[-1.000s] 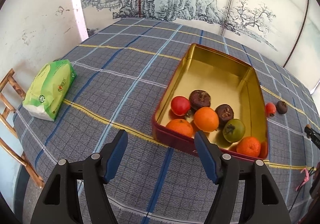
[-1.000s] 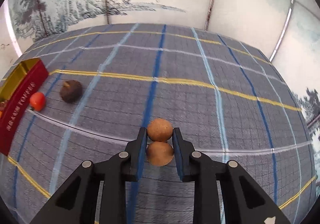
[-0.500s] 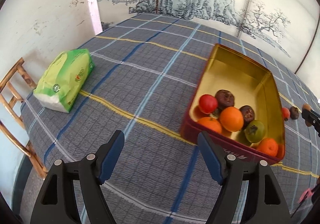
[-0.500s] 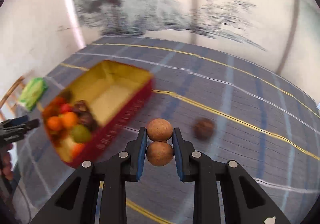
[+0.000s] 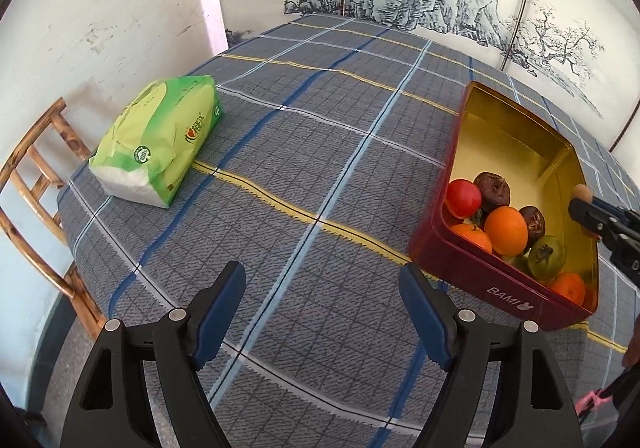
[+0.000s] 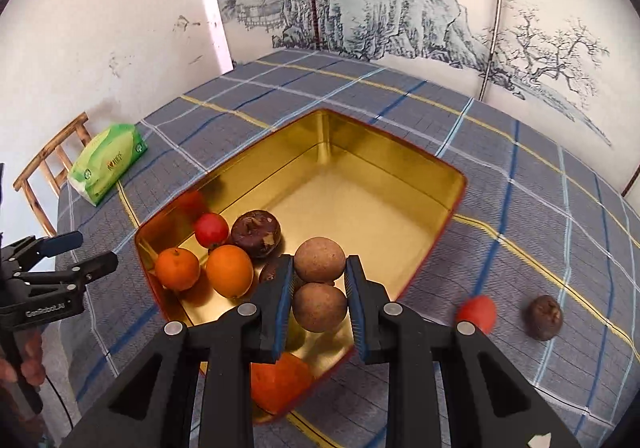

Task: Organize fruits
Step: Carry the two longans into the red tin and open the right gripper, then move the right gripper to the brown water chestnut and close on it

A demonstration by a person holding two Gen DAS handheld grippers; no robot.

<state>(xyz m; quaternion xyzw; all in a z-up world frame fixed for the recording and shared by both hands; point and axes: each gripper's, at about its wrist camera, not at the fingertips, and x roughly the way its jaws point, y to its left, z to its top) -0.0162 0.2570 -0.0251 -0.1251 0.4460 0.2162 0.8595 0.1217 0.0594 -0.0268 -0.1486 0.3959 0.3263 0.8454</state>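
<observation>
My right gripper (image 6: 320,268) is shut on two round brown fruits, one (image 6: 319,259) stacked above the other (image 6: 319,307), over the near end of the red tin with a gold inside (image 6: 400,143). In the tin lie a red fruit (image 6: 211,230), a dark wrinkled fruit (image 6: 256,234), oranges (image 6: 229,270) and a green fruit (image 5: 546,258). A red fruit (image 6: 477,314) and a dark fruit (image 6: 544,316) sit on the cloth to the right of the tin. My left gripper (image 5: 322,280) hangs over bare cloth left of the tin (image 5: 512,151), jaws opening, nothing between them.
A green tissue pack (image 5: 160,143) lies near the table's left edge, with a wooden chair (image 5: 36,183) beyond it. A white wall and a painted screen close off the far side. The checked cloth (image 5: 320,127) covers the table. A person's hand (image 6: 28,364) holds the left gripper's handle.
The right gripper has swung left from above the cloth to above the tin, still holding the two brown fruits. The left gripper has drifted left, away from the tin, and its jaws have widened.
</observation>
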